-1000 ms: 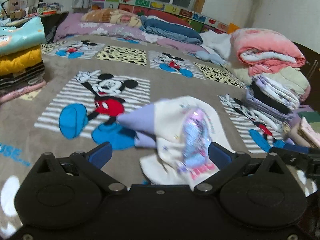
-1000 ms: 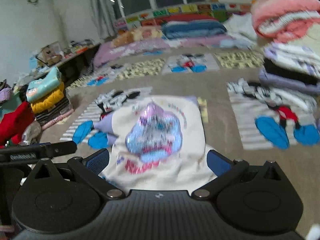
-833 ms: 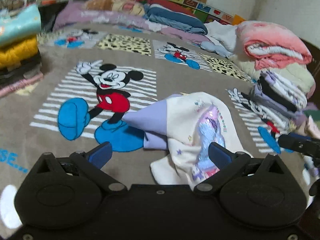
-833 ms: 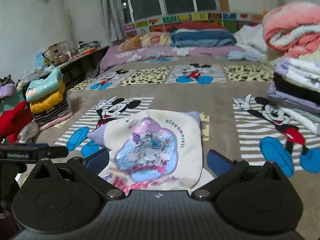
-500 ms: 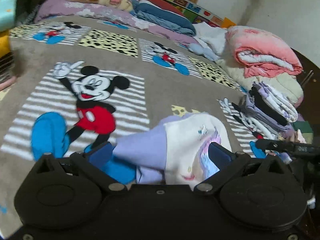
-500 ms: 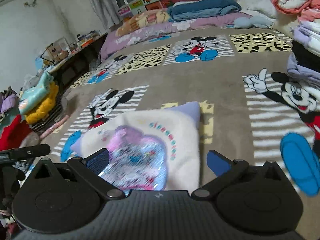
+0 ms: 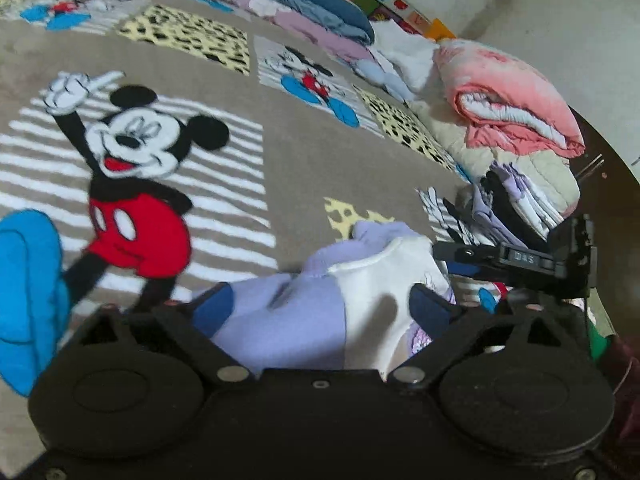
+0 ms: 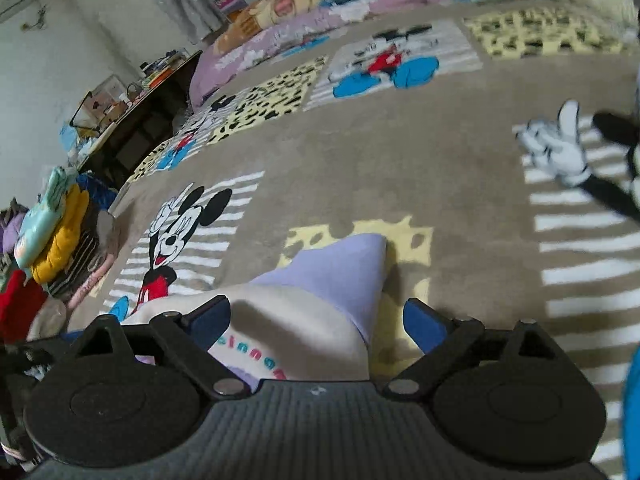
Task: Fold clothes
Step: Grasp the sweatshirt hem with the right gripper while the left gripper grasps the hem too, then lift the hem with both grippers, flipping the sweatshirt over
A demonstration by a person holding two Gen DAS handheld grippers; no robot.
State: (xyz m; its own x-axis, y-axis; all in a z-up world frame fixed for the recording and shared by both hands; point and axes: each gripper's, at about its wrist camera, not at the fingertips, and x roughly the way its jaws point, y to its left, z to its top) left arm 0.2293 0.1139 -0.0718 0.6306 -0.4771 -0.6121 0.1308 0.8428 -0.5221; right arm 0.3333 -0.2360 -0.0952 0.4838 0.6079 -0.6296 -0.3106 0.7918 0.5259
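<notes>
So a cream and lilac sweatshirt (image 7: 340, 300) is spread on a brown cartoon-mouse blanket (image 7: 300, 152) that covers the bed. The left gripper (image 7: 320, 308) is brought down over one edge of it, and lilac and cream cloth is bunched up between the blue pads (image 7: 210, 308). The jaws are closing, with the cloth between them and right up against both pads, but whether it's actually pinched yet can't be told. The other tool's black finger is seen off to the right, just past the cream part.

Over on the right gripper (image 8: 316, 322), the jaws are closing too, though they're still set pretty wide. The left-hand pad (image 8: 210, 322) is laid against the cream cloth, while the right-hand pad (image 8: 424, 326) is left over bare blanket, clear of the lilac sleeve (image 8: 340, 268), so nothing is clamped there. Pink and blue lettering is seen on the cream front, low down near the tool body.

Around the bed: a folded stack of clothes (image 7: 516, 204) beside a rolled pink quilt (image 7: 508, 100), and a second pile topped with yellow and mint pieces (image 8: 56, 232) at the opposite side.
</notes>
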